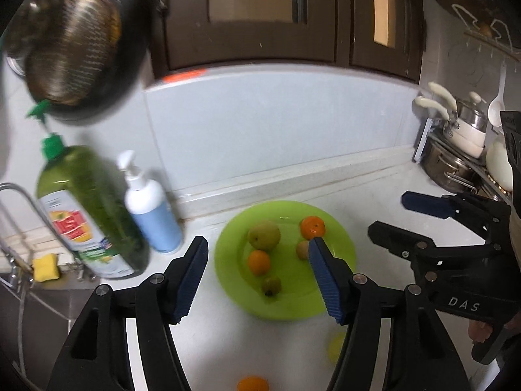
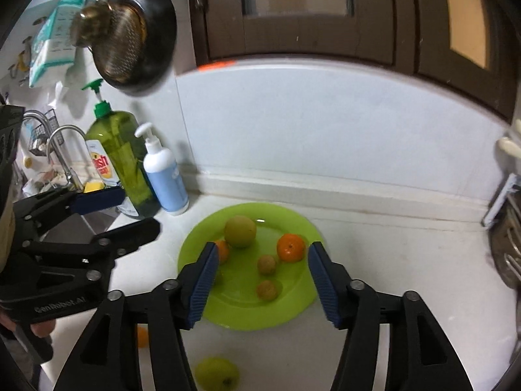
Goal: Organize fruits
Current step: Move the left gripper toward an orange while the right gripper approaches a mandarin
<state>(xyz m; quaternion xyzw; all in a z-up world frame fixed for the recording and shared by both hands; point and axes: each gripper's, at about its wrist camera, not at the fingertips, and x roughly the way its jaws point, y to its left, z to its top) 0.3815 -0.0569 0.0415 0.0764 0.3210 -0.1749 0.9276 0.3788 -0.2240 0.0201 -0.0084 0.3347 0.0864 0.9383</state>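
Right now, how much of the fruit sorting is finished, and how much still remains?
Done: five fruits lie on the round lime-green plate, among them a large green fruit and an orange mandarin. In hand: nothing; left gripper and right gripper are open and empty. Left: a green apple and an orange fruit on the white counter.

Home kitchen, as I see it from my grippers. White counter with a tiled backsplash; dark wooden cabinet doors above. Sink tap, green dish-soap bottle, white pump dispenser, yellow sponge. Hanging black pan; stacked pots on a rack. Lime-green plate of fruit.
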